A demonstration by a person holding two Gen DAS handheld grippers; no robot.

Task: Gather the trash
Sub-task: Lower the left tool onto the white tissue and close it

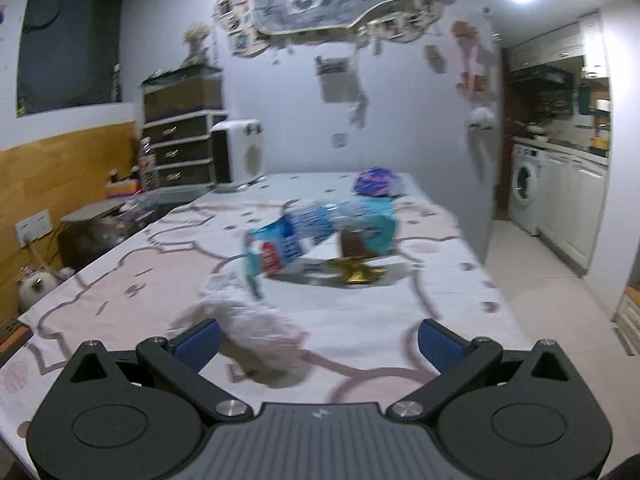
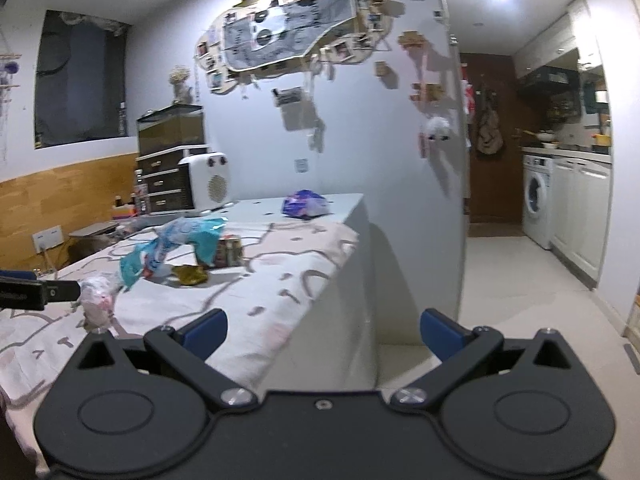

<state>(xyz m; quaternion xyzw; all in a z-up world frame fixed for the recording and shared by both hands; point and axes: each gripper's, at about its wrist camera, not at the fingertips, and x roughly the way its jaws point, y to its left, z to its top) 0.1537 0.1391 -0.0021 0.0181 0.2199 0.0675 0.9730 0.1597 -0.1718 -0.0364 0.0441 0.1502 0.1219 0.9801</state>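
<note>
Nearest the cameras: left gripper (image 1: pixel 318 340) with its fingers spread wide, holding nothing; right gripper (image 2: pixel 323 330) likewise spread wide and empty, hanging past the tabletop edge over the floor.
Left gripper position: just short of a crumpled white wad (image 1: pixel 244 320), which lies partly between the fingers but is not gripped.
Surface: tabletop (image 1: pixel 120 280) under a pale patterned cloth.
Middle distance: blue snack wrapper (image 1: pixel 316 228), arched over a small brown packet (image 1: pixel 352 244); gold foil scrap (image 1: pixel 360 274) just beside them.
Far end: purple wrapper (image 1: pixel 378 182), well apart from the rest.
Progress (judgement): collection appears barely begun; all visible trash lies loose on the tabletop, none in hand.
Remaining: the white wad looks like the first pick, then the middle cluster, then the purple wrapper.
Bin: no container visible in either view.
Surroundings: white heater (image 1: pixel 240 156) and drawer unit (image 1: pixel 180 148) at the far left corner; washing machine (image 2: pixel 538 200) beyond.
Obstructions: none between fingers and trash; left view is blurred.
</note>
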